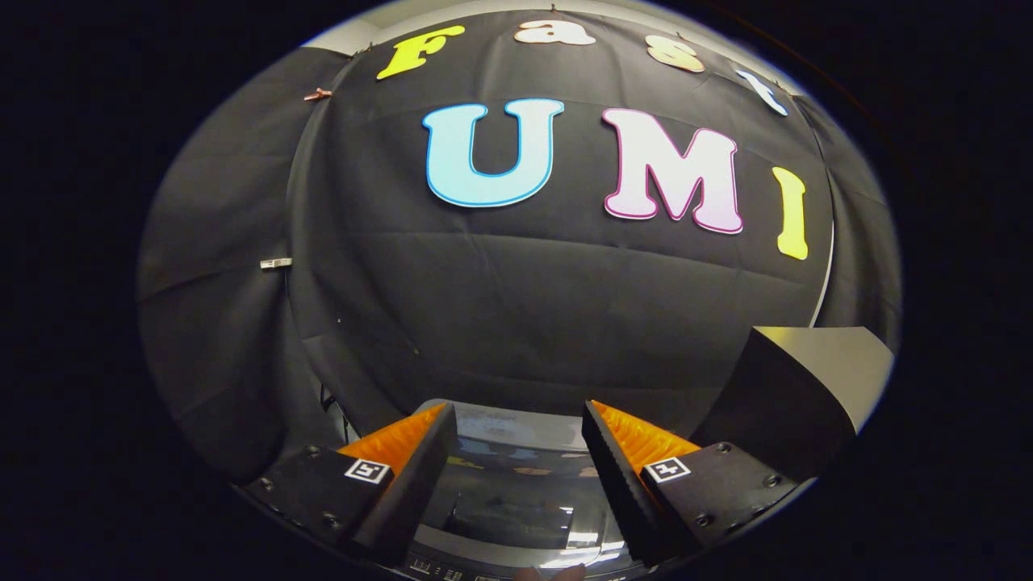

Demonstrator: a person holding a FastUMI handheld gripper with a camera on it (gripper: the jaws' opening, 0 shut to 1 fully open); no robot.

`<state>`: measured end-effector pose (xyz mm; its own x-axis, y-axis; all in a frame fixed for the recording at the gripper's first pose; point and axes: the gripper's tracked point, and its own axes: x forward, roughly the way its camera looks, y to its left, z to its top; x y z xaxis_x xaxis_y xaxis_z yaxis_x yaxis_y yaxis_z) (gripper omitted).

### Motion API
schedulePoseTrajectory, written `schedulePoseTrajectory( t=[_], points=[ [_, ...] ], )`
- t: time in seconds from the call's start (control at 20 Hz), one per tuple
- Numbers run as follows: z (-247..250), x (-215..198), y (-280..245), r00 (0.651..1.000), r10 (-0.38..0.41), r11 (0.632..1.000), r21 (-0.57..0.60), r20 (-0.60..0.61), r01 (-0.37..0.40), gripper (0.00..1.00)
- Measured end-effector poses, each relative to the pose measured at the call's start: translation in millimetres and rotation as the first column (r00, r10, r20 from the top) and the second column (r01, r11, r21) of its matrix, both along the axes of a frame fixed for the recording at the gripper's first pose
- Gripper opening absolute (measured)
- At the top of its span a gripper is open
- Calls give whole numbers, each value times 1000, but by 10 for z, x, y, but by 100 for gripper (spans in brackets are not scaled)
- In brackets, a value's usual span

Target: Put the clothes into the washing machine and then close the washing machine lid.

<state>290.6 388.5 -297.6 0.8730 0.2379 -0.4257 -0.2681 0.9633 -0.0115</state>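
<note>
Fingers [516, 452] spread apart, gripping nothing. Washing machine [516, 504] directly below and between them, glossy lid shut, rear edge just ahead of tips. Dark box [795, 395] near, right. Open room ahead to cloth wall [516, 298]. Control-panel markings unreadable.

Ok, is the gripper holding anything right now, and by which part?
Nothing is held. The gripper is open, its fingers spread with only air between them, above the washing machine's glossy lid.
</note>
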Motion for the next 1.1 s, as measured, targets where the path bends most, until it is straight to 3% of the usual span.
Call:
schedulePoseTrajectory(
  t=[0.3,0.8,1.1],
  points=[
    [476,11,-141,997,-27,999,35,66,24,98],
    [1775,2,-739,967,-89,992,105,239,66,98],
    [2179,-180,-1233,957,-68,995,87,283,45,98]
  ],
)
